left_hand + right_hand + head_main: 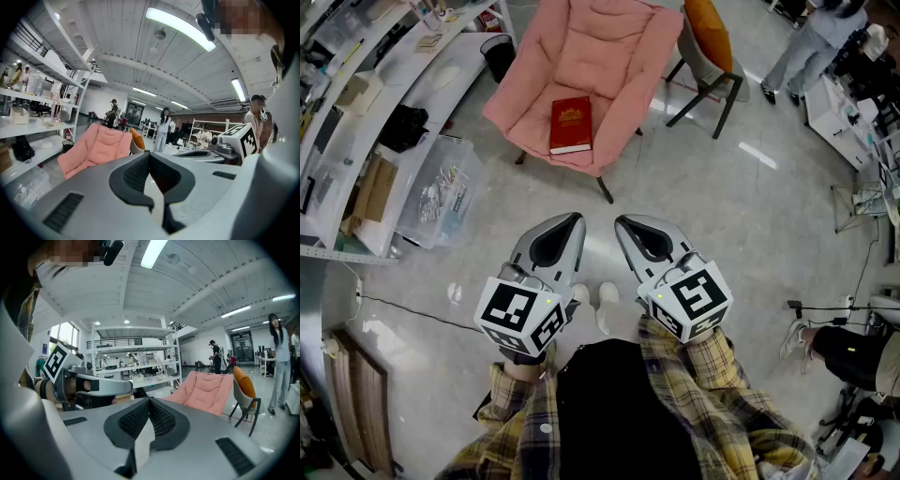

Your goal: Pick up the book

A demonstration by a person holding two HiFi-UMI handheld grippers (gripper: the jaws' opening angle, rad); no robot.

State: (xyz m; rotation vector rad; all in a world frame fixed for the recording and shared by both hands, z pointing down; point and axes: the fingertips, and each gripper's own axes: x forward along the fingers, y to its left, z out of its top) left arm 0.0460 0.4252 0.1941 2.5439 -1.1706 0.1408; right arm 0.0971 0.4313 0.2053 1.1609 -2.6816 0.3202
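Observation:
A dark red book lies flat on the seat of a pink padded chair ahead of me. My left gripper and right gripper hang side by side over the floor, well short of the chair. Both are shut with nothing between their jaws. In the left gripper view the left gripper has its tips meeting, with the pink chair beyond at left. The right gripper also shows closed tips, and the pink chair stands at right. The book is hidden in both gripper views.
An orange-cushioned chair stands right of the pink one. White shelving with a clear plastic bin lines the left. A cable runs across the grey floor. Other people stand at the far right.

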